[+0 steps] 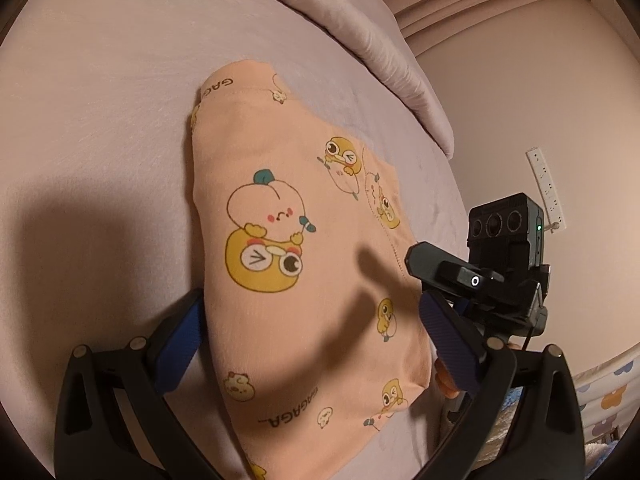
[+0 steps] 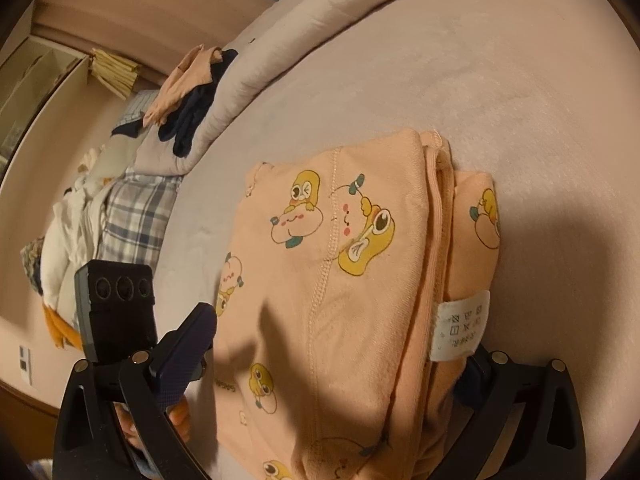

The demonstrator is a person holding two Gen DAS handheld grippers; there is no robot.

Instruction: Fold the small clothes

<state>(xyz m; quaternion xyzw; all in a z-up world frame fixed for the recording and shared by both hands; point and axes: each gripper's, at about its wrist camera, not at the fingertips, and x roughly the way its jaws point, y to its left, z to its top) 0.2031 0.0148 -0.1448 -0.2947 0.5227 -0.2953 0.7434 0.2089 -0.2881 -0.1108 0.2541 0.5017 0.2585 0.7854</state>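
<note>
A small peach garment [image 1: 304,248] with yellow cartoon prints lies folded on the pink bed sheet [image 1: 100,120]. My left gripper [image 1: 308,340] is open, its blue pads on either side of the garment's near end. In the right wrist view the same garment [image 2: 340,280] shows its folded layers and a white care label [image 2: 458,328]. My right gripper [image 2: 340,368] is open and straddles the garment's near end; its right finger is partly hidden under the cloth. The right gripper's body [image 1: 480,280] appears at the garment's right edge in the left wrist view.
A rolled pink duvet [image 1: 360,28] lies along the far side of the bed. A heap of other clothes [image 2: 188,92] and a plaid cloth [image 2: 132,216] lie at the far left. A white power strip [image 1: 546,188] is on the wall.
</note>
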